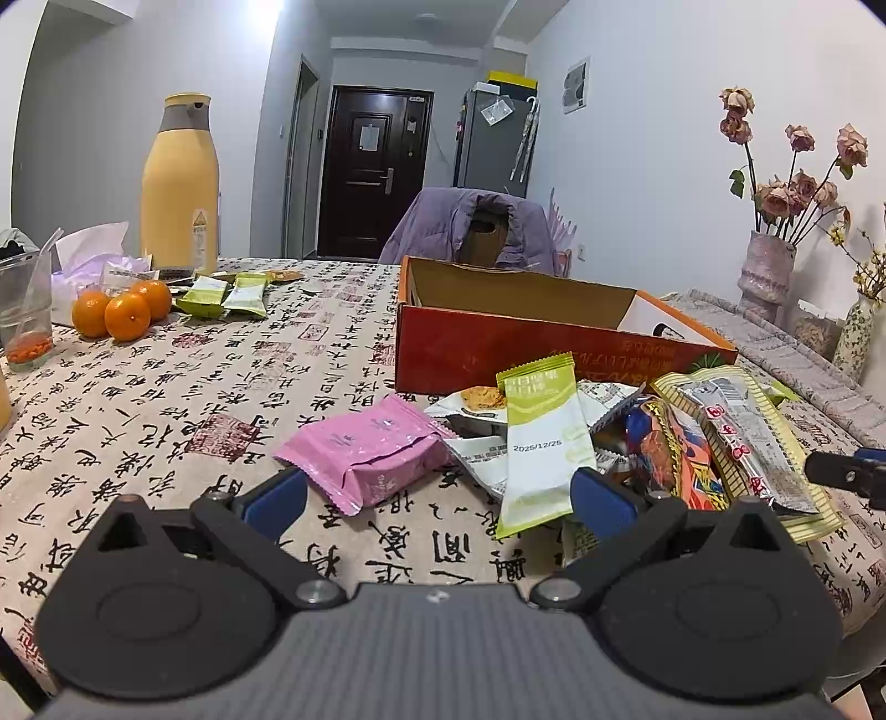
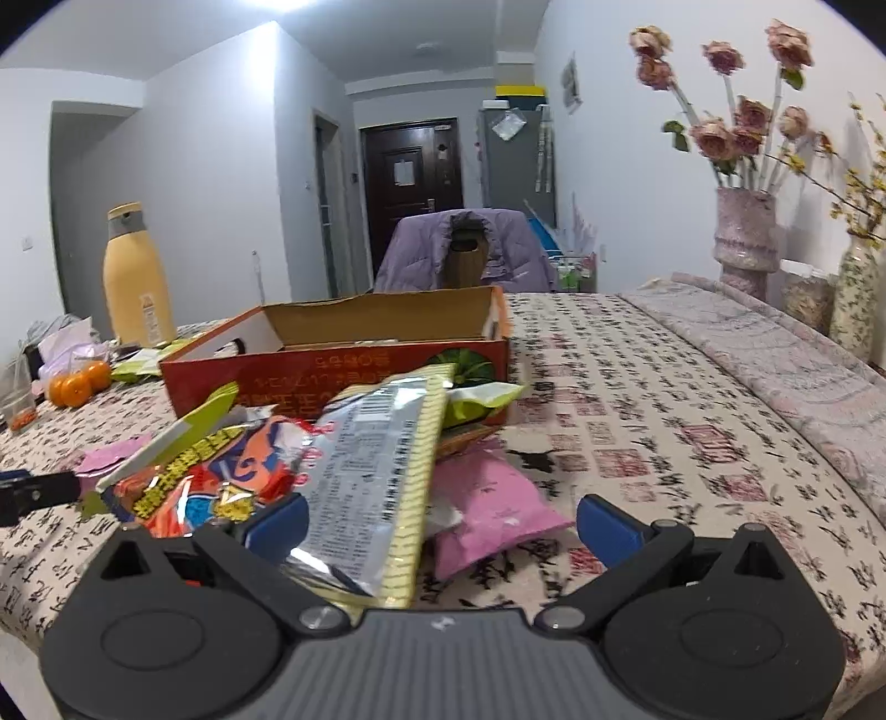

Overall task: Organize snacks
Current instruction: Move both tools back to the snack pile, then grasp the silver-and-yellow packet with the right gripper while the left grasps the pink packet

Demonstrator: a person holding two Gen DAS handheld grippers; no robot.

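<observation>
Both the left tongs [image 1: 437, 493] and right tongs [image 2: 440, 518] gape wide and empty over the snack packets [image 1: 609, 443] heaped at centre frame before the orange box [image 1: 554, 338], light, crinkly, slippery wrappers probably best pinched by a flat sealed edge.

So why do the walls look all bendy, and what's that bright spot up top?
Left wrist view: the fisheye lens curves the walls and darkens the corners; a ceiling light blows out white. Right wrist view: same bending, same glare, and the silver packet close to the lens shines and looks soft.
</observation>
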